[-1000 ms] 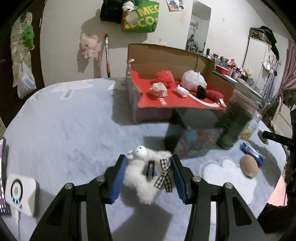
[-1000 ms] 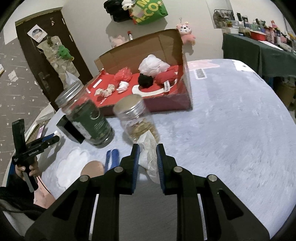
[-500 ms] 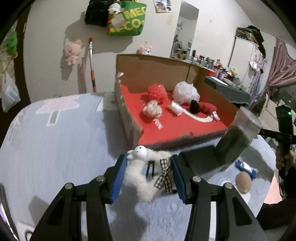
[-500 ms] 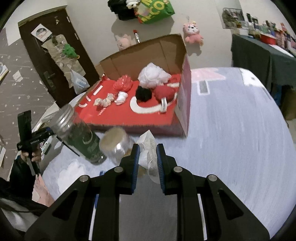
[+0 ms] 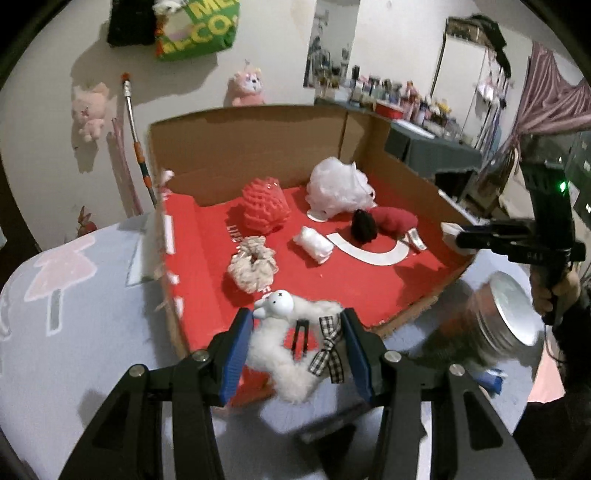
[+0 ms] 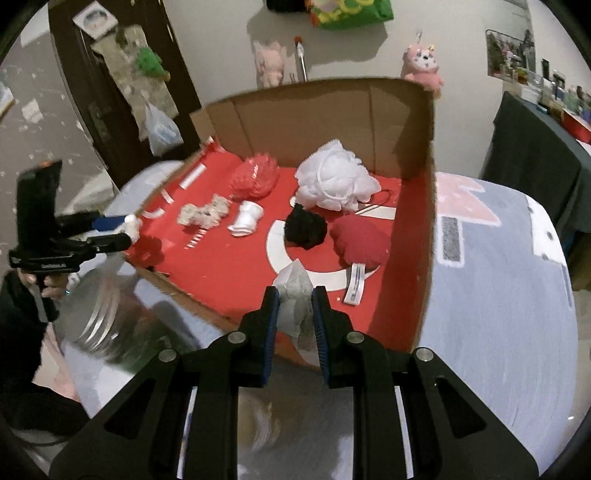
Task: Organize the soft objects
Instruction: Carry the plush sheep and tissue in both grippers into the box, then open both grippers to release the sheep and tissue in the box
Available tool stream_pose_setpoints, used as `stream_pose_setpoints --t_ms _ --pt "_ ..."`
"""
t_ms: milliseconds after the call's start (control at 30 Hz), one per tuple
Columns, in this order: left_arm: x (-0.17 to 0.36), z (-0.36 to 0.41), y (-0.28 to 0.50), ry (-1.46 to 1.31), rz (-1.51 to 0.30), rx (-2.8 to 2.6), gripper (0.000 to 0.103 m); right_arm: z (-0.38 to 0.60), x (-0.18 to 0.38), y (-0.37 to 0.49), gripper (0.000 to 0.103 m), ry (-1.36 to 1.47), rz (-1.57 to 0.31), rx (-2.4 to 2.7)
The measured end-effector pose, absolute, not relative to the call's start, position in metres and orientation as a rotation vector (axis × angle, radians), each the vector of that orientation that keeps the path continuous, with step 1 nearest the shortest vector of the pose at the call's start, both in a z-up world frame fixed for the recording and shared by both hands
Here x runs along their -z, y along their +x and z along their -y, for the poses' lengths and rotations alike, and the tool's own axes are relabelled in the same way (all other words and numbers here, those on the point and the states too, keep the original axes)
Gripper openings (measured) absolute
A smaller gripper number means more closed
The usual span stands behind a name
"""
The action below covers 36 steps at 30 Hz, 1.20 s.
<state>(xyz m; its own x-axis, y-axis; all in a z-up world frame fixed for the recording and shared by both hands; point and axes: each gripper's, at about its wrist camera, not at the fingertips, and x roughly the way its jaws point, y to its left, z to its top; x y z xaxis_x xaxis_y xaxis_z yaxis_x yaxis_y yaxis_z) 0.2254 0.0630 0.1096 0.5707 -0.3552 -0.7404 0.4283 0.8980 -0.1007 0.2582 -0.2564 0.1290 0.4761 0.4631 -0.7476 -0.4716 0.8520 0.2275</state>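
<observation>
My left gripper (image 5: pixel 297 328) is shut on a white fluffy hair tie (image 5: pixel 284 354) with a small bunny head, a black clip and a checked bow; it hangs over the near edge of the red-lined cardboard box (image 5: pixel 258 147). My right gripper (image 6: pixel 294 306) is shut on a crumpled white mesh cloth (image 6: pixel 293 291), over the same cardboard box's (image 6: pixel 424 221) near right part. Inside lie a white bath pouf (image 6: pixel 334 181), a red pouf (image 6: pixel 255 177), a black pom (image 6: pixel 304 227), a dark red cushion (image 6: pixel 360 240), a rolled white cloth (image 6: pixel 245 218) and a patterned scrunchie (image 5: pixel 253 264).
A glass jar with a metal lid (image 5: pixel 495 328) stands blurred at the box's near corner, also seen as the jar (image 6: pixel 107 325) in the right wrist view. The grey-blue table cover (image 6: pixel 498 295) spreads around the box. Plush toys and a green bag (image 5: pixel 199 29) hang on the wall.
Both grippers have risen and moved forward with their loads, from over the table beside the jars to above the box's near edge. Neither grip has altered.
</observation>
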Motion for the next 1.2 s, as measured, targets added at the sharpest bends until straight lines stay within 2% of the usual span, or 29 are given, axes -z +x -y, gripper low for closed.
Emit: stream_pose_setpoints --t_ms 600,1200 --pt "-0.08 -0.011 0.291 0.244 -1.047 0.478 0.051 0.206 -0.097 0.31 0.018 -0.229 -1.136 -0.51" --pt "-0.067 -0.008 0.304 0.278 -1.123 0.462 0.052 0.201 -0.088 0.321 0.019 -0.235 -1.204 -0.493"
